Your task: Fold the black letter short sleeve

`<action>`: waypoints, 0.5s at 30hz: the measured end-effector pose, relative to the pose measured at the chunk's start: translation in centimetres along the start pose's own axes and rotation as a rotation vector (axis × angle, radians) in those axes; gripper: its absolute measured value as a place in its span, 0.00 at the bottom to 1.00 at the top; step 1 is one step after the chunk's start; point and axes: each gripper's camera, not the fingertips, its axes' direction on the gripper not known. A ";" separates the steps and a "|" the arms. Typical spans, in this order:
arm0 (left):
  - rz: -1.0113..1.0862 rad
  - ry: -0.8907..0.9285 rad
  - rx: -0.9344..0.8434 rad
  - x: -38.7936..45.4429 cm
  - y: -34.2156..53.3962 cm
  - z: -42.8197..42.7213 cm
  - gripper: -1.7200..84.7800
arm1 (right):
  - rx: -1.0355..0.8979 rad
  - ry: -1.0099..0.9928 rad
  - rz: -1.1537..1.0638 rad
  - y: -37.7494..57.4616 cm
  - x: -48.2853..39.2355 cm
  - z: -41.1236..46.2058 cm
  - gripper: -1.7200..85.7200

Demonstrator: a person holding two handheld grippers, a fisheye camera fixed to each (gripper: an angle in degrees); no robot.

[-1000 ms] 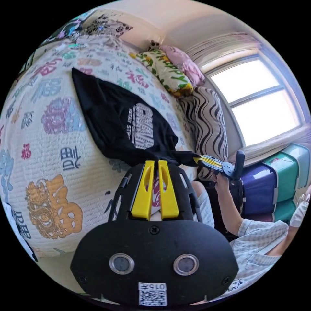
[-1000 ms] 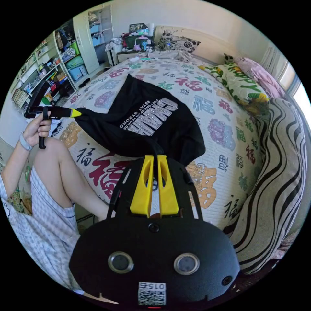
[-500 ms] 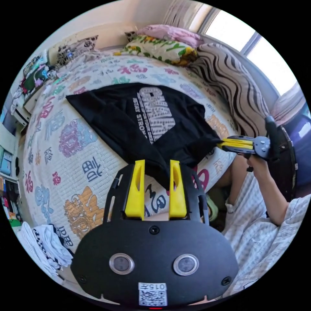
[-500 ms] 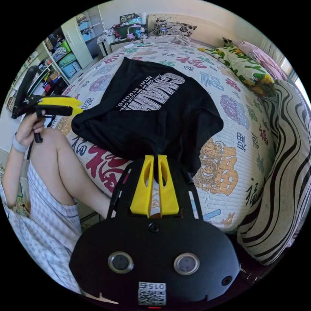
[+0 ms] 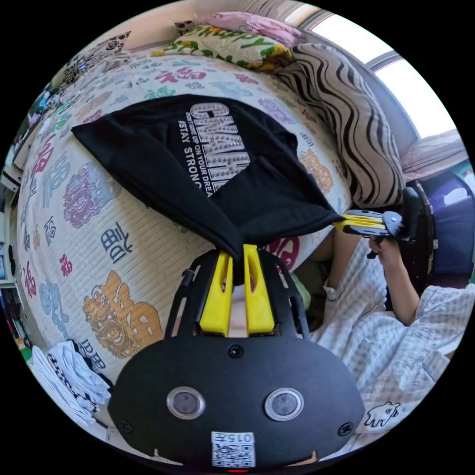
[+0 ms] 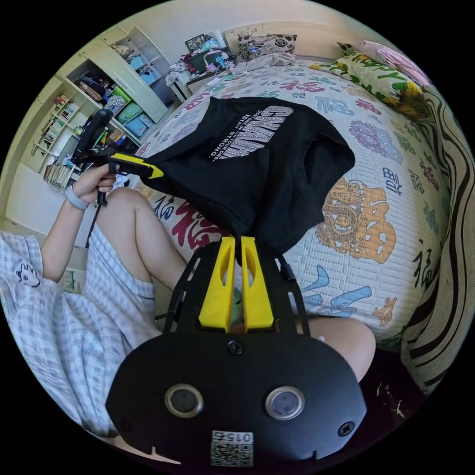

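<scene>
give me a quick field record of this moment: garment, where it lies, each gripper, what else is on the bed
garment: black letter short sleeve, print side up
surface: patterned bedspread; near edge of the shirt lifted
left gripper: shut on a near corner of the shirt
right gripper: shut on the other near corner
also on bed: floral pillow, striped cushion
person: seated at the bed's edge, knee below the left gripper

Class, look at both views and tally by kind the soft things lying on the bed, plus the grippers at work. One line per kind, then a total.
Black T-shirts: 1
Pillows at the bed's edge: 3, the floral pillow, the pink pillow and the striped pillow
Grippers: 2, the left gripper and the right gripper, each shut on the shirt
Total: 6
</scene>
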 end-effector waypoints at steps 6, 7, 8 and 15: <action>-0.015 -0.034 -0.106 2.0 4.3 4.8 0.07 | -0.085 0.067 -0.042 5.7 0.1 2.0 0.05; -0.018 -0.042 -0.112 2.2 4.5 5.3 0.07 | -0.079 0.060 -0.039 6.2 0.2 2.1 0.05; -0.021 -0.053 -0.106 2.6 4.7 5.8 0.09 | -0.065 0.029 -0.020 7.3 0.8 2.2 0.06; 0.140 -0.121 0.147 7.7 -0.6 4.1 0.13 | 0.116 0.039 0.254 14.2 7.2 1.7 0.12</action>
